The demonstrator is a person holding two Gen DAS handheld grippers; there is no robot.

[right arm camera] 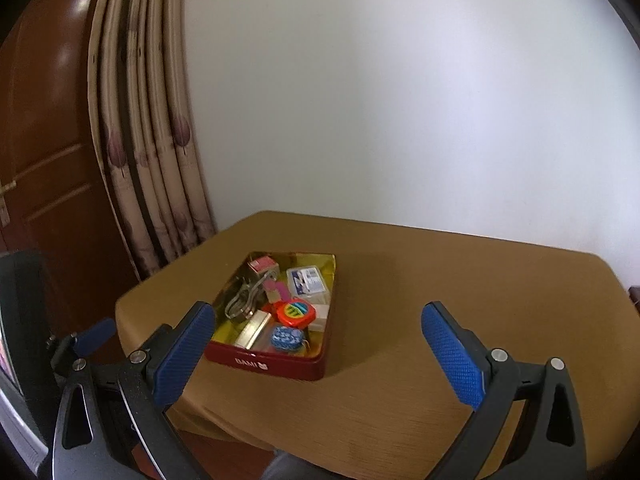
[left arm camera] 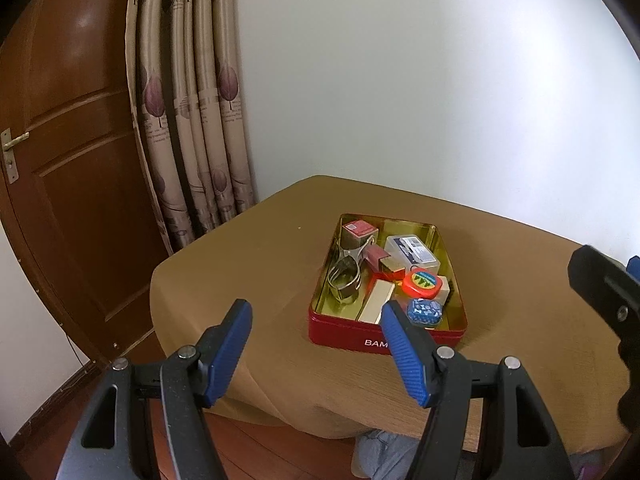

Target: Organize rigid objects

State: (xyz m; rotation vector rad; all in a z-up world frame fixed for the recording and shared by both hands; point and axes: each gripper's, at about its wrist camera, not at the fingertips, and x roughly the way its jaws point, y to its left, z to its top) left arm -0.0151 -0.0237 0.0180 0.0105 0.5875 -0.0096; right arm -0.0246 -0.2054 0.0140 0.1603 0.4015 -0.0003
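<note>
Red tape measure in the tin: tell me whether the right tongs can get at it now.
Probably yes: the red tape measure lies on top in the lidless tin, and the right tongs are open, with nothing between.

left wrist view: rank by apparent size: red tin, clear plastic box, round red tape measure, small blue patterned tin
1. Red rectangular metal tin
2. Clear plastic box
3. Round red tape measure and small blue patterned tin: look alike, unranked.
</note>
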